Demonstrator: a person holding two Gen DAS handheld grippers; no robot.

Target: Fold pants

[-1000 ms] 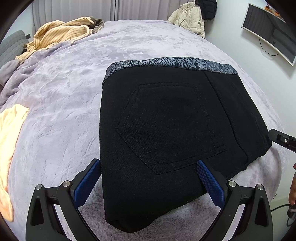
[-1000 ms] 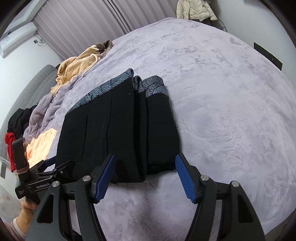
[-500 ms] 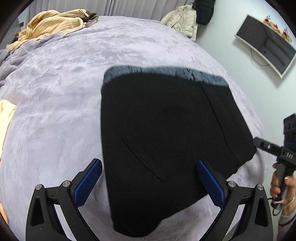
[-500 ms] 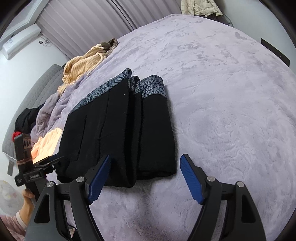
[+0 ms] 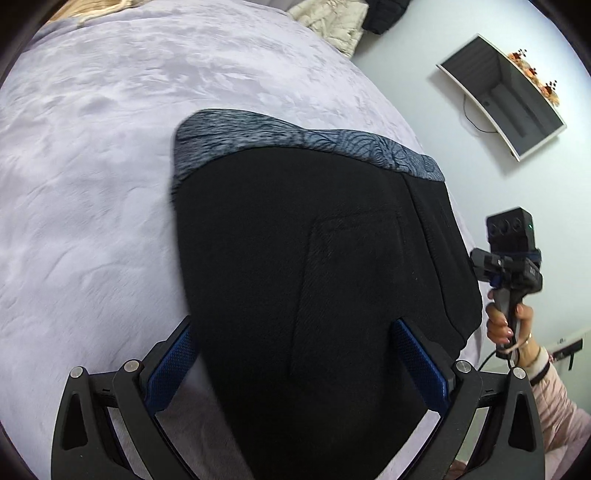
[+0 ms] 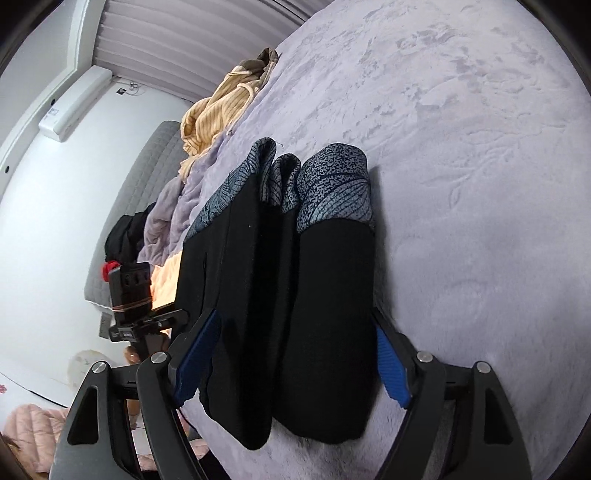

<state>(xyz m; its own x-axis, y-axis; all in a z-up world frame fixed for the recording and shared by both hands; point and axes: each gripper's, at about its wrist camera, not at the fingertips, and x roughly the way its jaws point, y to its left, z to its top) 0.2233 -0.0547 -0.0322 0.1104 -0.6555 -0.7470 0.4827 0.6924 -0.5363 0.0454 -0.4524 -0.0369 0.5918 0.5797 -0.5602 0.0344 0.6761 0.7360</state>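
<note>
Black folded pants [image 5: 295,258] with a grey patterned waistband [image 5: 258,136] lie on the lavender bedspread [image 5: 92,184]. My left gripper [image 5: 295,369] is open and straddles the pants' near end, a blue pad on each side, neither pressing the cloth. In the right wrist view the pants [image 6: 295,295] show as stacked folds. My right gripper [image 6: 293,363] straddles their near end; its jaws are opening, the pads beside the cloth without squeezing it. Each gripper shows in the other's view: the right gripper [image 5: 506,266] held by a hand, the left gripper [image 6: 147,321] at the pants' left edge.
A yellow striped garment [image 6: 218,107] lies at the far end of the bed. A peach cloth [image 6: 166,280] and dark clothes [image 6: 125,236] sit to the left. A curved monitor [image 5: 506,103] hangs on the wall, with a cream jacket [image 5: 332,22] beyond the bed.
Both grippers have come closer to the pants and tipped downward, so the pants' near end now lies between each pair of fingers. The right jaws stand wider.
</note>
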